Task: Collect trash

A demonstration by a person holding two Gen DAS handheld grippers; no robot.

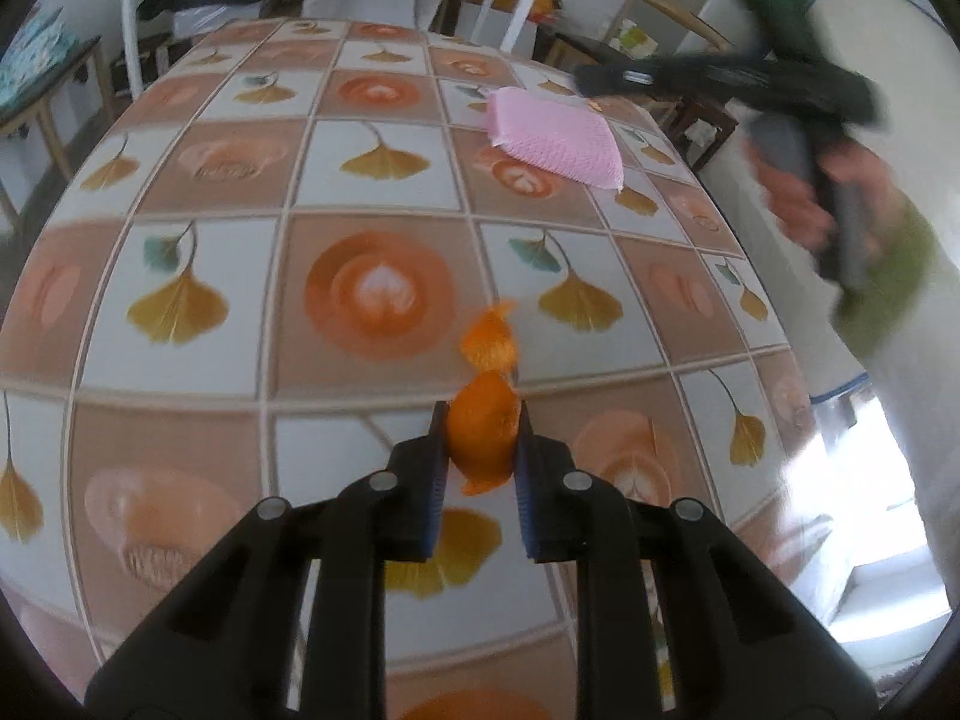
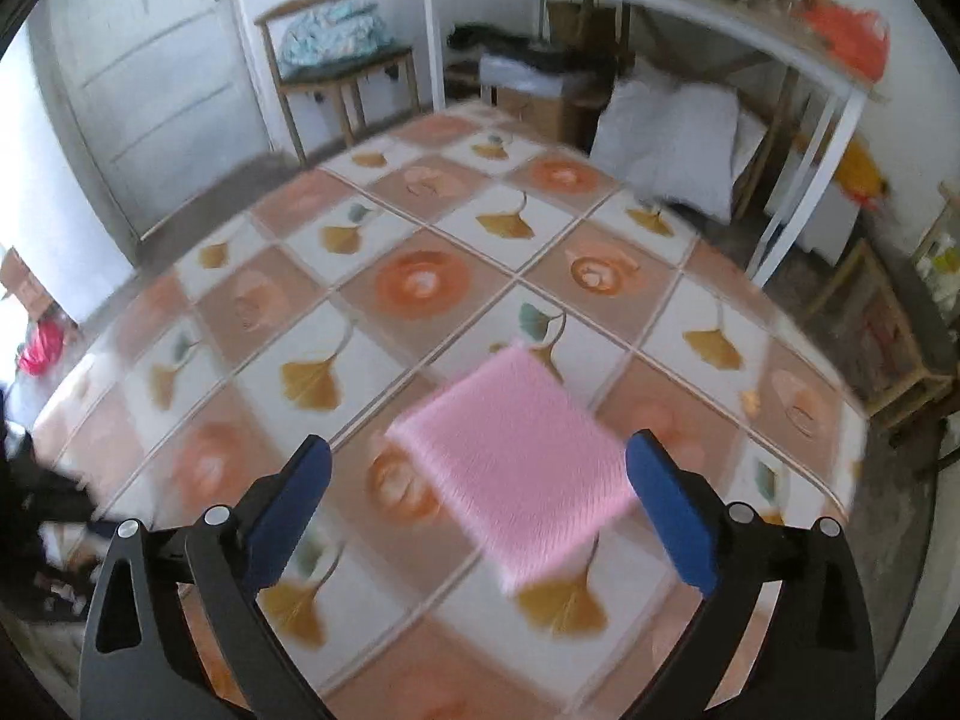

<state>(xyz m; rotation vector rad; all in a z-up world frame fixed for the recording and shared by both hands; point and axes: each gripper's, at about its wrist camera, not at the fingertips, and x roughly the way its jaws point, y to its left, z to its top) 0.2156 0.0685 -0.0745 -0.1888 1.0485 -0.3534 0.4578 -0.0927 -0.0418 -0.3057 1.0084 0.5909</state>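
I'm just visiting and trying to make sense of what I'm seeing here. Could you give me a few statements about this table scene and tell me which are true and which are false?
1. The left gripper is closed on a piece of orange peel. True.
2. The right gripper is clamped on the pink pad. False: its jaws stand wide apart, with the pad lying on the table between them, untouched.
3. The pink pad lies on a tablecloth printed with leaves and cups. True.
4. The tablecloth is plain white. False: it is a check of white and brownish squares.
5. Both grippers hold orange peel. False: only the left one does.
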